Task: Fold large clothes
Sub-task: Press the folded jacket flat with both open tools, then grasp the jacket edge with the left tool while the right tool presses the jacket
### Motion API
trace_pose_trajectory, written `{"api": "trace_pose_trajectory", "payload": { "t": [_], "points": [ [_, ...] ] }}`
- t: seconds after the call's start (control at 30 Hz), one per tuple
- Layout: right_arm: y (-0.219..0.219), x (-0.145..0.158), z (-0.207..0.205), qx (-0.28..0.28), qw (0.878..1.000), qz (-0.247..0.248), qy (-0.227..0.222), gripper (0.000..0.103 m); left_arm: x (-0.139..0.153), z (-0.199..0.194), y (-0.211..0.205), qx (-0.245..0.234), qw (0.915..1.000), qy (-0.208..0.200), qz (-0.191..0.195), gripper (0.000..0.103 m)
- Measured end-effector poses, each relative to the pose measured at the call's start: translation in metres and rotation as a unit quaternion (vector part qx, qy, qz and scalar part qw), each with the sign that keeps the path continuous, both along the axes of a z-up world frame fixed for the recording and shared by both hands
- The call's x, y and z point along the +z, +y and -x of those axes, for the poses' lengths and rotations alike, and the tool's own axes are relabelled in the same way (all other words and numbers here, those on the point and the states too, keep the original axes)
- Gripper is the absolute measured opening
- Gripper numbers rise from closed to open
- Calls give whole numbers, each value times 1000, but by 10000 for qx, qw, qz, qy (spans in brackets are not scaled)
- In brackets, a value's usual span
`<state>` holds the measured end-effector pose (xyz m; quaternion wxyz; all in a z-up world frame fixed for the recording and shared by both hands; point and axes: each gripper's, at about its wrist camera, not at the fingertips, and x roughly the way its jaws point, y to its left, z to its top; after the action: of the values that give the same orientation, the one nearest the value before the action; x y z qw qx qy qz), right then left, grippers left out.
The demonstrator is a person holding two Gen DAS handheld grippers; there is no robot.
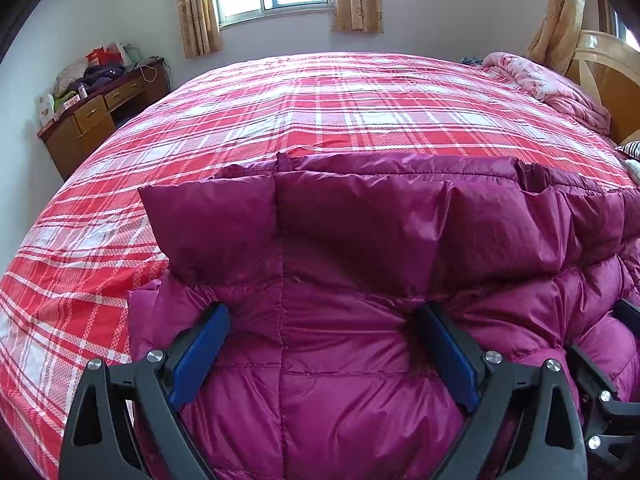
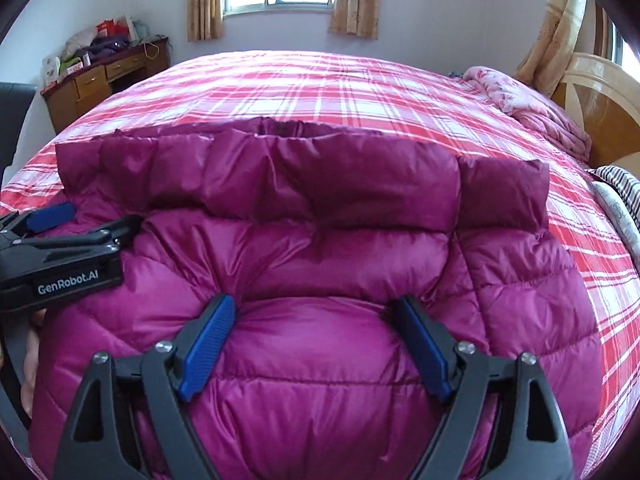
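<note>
A magenta down jacket (image 2: 320, 248) is lying on the bed (image 1: 280, 112) with the red plaid cover, and its far part is folded back over the body. The left gripper (image 1: 322, 320) is standing spread, its blue pads (image 1: 200, 356) pressing into the puffy fabric on both sides of a bulge. The right gripper (image 2: 316, 312) is also spread wide over a bulge of the jacket, its tips sinking into it. A wooden desk (image 1: 92, 120) is standing by the wall.
</note>
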<state>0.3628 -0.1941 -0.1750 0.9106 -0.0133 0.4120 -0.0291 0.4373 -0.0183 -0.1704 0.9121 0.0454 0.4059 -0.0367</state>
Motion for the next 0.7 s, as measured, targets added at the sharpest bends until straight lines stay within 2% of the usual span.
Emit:
{"api": "trace_pose_trajectory", "payload": {
  "t": [0.13,0.2,0.3,0.47,0.57,0.7],
  "points": [
    [-3,21,35,-32,9995,-94,-310,85,0,0,1,1,10000,-10,39,96],
    [-2,18,54,-16,9993,-204,-319,87,0,1,1,1,10000,-20,35,96],
    [5,3,57,49,9990,145,-416,89,1,2,1,8,10000,-45,17,96],
    [1,-7,45,-20,9996,87,-257,96,6,9,7,17,9999,-42,134,96],
    [0,-8,46,-26,9995,77,-305,97,18,34,23,166,9994,-195,217,96],
    [-1,-7,49,-42,9992,87,-384,97,26,88,55,397,9984,-367,160,96]
  ]
}}
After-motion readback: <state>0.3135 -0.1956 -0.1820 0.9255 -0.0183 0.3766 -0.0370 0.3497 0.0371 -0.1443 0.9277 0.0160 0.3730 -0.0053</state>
